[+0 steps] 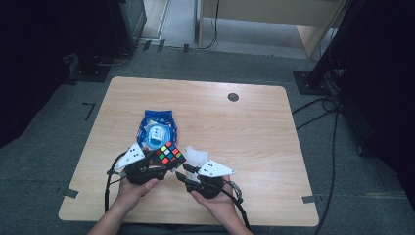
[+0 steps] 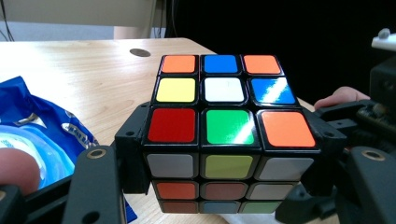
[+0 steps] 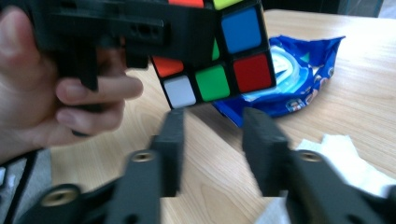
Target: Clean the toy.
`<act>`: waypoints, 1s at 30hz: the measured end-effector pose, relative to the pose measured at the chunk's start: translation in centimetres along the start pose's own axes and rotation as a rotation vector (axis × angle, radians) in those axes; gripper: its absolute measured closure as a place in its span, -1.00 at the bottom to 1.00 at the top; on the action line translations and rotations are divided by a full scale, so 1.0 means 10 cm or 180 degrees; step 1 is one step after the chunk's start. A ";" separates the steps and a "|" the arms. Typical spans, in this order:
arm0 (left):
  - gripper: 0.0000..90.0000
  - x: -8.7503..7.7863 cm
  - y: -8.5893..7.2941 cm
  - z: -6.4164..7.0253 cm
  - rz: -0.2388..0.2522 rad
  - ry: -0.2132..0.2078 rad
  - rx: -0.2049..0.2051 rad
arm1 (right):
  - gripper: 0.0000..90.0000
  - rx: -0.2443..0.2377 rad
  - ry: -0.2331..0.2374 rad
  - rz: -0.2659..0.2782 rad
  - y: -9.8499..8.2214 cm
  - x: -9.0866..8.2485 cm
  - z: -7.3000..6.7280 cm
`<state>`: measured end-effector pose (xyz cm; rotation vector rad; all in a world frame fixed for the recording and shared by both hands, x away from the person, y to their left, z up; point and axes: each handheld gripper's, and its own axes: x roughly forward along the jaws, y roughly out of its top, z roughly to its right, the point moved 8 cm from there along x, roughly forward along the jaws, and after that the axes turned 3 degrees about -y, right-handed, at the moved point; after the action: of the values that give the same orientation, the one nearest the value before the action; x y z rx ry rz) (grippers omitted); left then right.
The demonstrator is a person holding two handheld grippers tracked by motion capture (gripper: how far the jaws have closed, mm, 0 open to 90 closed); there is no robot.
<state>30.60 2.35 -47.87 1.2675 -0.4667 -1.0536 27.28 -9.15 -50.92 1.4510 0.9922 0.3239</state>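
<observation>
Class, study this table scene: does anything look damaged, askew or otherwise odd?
The cube in the left gripper is scrambled, its colours mixed on every face shown. A crumpled tissue lies loose beside the blue pack. Nothing looks damaged.

Light wooden table (image 1: 254, 132), blue wipes packet (image 1: 157, 126) lying left of centre, crumpled white tissue (image 1: 196, 155) just beside it, dark round grommet (image 1: 233, 97) near far edge

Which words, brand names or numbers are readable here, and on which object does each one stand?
No text can be read.
Blue packet: pale printing on its label, too blurred and small to read.
Puzzle cube, held in the left gripper: plain coloured stickers, no writing.
White tissue: no print visible.
Table: no label or sign visible.
</observation>
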 end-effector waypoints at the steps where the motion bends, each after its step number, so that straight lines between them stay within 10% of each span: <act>1: -0.24 0.00 0.00 0.00 -0.0014 -0.0015 -0.0005 | -0.02 -0.0139 -0.0172 -0.0040 -0.02 0.01 0.04; 4: -0.24 0.03 -0.02 0.03 -0.0067 -0.0064 0.0007 | -0.15 -0.0473 -0.0488 -0.0043 -0.06 0.04 0.13; 12: -0.24 0.09 -0.04 0.12 -0.0137 -0.0168 0.0007 | 0.01 -0.0777 -0.0567 0.0109 -0.01 0.09 0.11; 15: -0.24 0.09 -0.03 0.12 -0.0099 -0.0174 -0.0009 | 0.12 -0.0737 -0.0589 0.0121 0.00 0.08 0.07; 26: -0.27 0.18 -0.14 0.19 -0.0248 -0.0014 0.0205 | 0.13 0.0158 -0.0280 0.0008 -0.05 0.08 -0.06; 30: -0.24 0.17 -0.14 0.18 -0.0242 0.0009 0.0245 | 0.07 0.0137 -0.0248 -0.0011 -0.08 0.09 -0.07</act>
<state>29.48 0.00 -49.08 1.3638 -0.4636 -1.1064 27.03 -8.10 -51.83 1.4897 0.9437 0.2429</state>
